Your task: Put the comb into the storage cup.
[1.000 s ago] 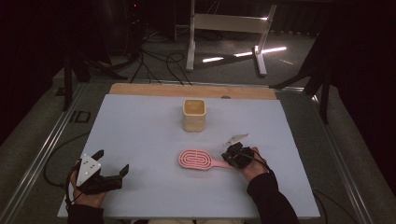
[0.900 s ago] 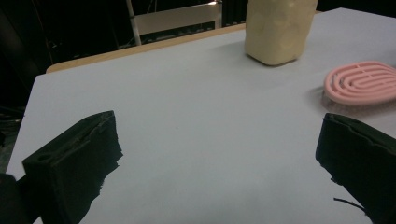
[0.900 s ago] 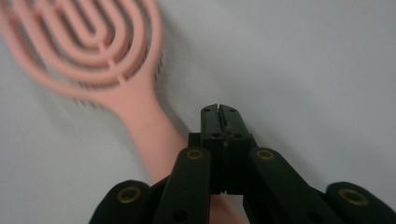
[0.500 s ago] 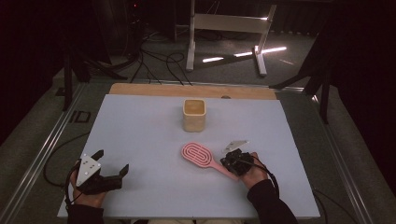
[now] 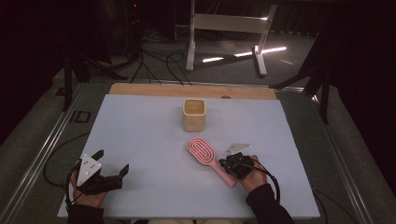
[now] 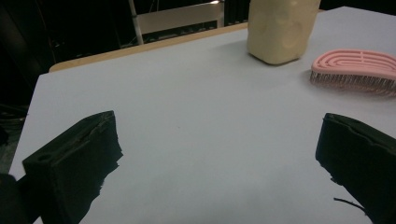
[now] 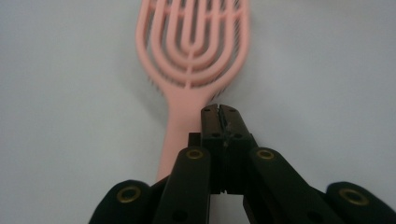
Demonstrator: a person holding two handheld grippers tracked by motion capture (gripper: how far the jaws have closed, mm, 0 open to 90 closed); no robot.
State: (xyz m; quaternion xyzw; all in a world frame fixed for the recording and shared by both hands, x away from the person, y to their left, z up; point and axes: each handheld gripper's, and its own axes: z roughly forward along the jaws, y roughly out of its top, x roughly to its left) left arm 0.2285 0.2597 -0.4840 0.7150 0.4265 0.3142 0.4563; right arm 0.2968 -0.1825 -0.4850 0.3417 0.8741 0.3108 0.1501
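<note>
While I watch from the high view, my right gripper [image 5: 235, 164] sits against the handle of the pink hairbrush [image 5: 207, 156], near the beige cup [image 5: 194, 114]. My left gripper [image 6: 219, 163] gapes wide, holding nothing. Along the right gripper [image 7: 219, 112], its jaws are pressed together, beside the handle, gripping nothing.

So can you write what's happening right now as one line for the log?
right gripper: shut, beside pink hairbrush handle | left gripper: open, nothing between | cup: upright, behind brush
</note>
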